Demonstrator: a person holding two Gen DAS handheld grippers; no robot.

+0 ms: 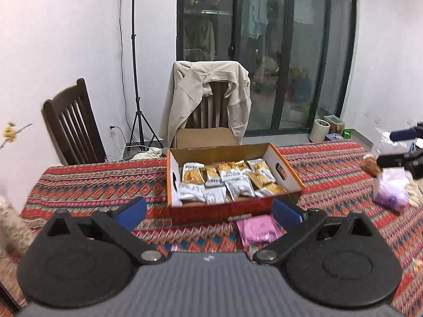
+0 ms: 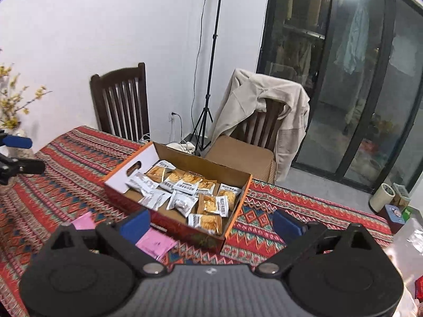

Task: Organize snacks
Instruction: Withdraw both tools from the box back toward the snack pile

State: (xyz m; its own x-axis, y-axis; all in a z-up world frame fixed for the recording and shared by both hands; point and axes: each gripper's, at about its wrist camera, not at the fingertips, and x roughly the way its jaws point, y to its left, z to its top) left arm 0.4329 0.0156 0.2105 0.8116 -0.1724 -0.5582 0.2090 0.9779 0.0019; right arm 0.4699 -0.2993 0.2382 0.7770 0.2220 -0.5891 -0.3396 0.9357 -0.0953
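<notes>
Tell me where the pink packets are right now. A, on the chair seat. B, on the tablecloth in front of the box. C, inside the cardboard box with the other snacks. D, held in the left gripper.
B: the pink packets lie on the patterned tablecloth just in front of the cardboard box, outside it.

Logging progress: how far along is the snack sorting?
Done: a batch of silver-and-gold snack packets already lies in the open cardboard box. In hand: nothing; the left gripper and right gripper are both open and empty above the table. Left: pink packets lie on the patterned tablecloth before the box, plus a lilac bag at the right.
</notes>
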